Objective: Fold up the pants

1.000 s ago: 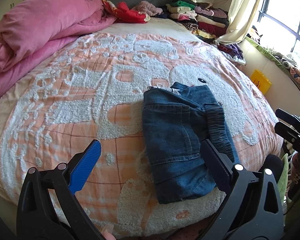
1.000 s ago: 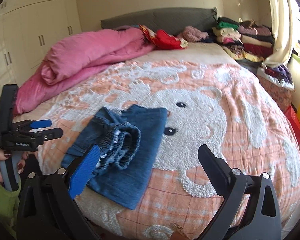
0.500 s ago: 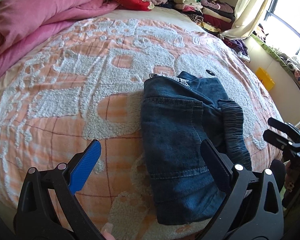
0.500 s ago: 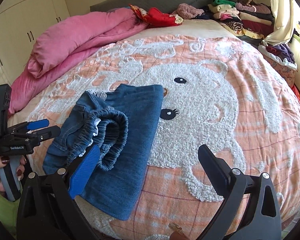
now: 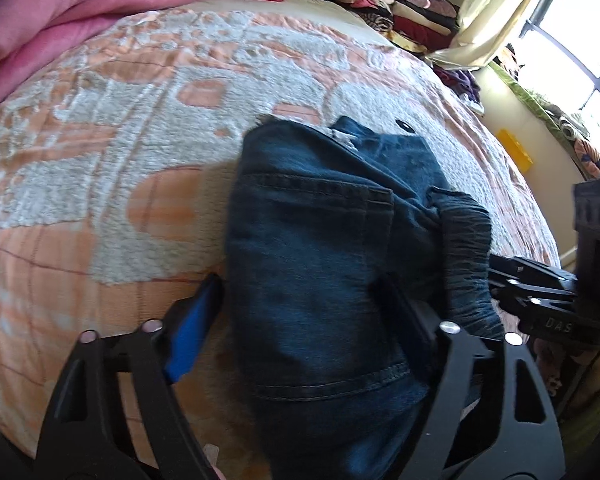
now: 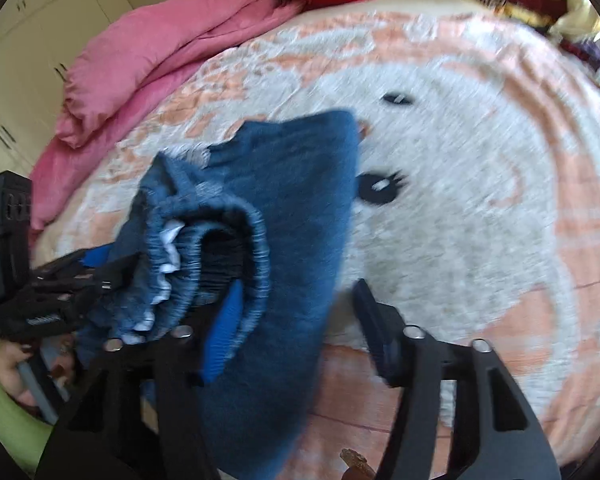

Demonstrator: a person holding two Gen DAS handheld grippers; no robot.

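Note:
Folded blue denim pants (image 5: 320, 264) lie on the orange and white bear blanket (image 5: 100, 152), the elastic waistband bunched at the near right. My left gripper (image 5: 300, 292) is open, its fingers straddling the near part of the pants. My right gripper (image 6: 296, 304) is open too, its blue-padded finger (image 6: 224, 328) at the waistband opening (image 6: 220, 252) and the other finger beside the pants (image 6: 284, 208) over the blanket. Each gripper shows at the edge of the other's view.
A pink duvet (image 5: 60, 12) lies at the far left of the bed. Stacks of folded clothes (image 5: 400, 8) sit at the far right by a curtain and window. White wardrobes (image 6: 28, 48) stand left of the bed.
Both grippers have moved forward and down onto the pants, still open. The pants have not moved.

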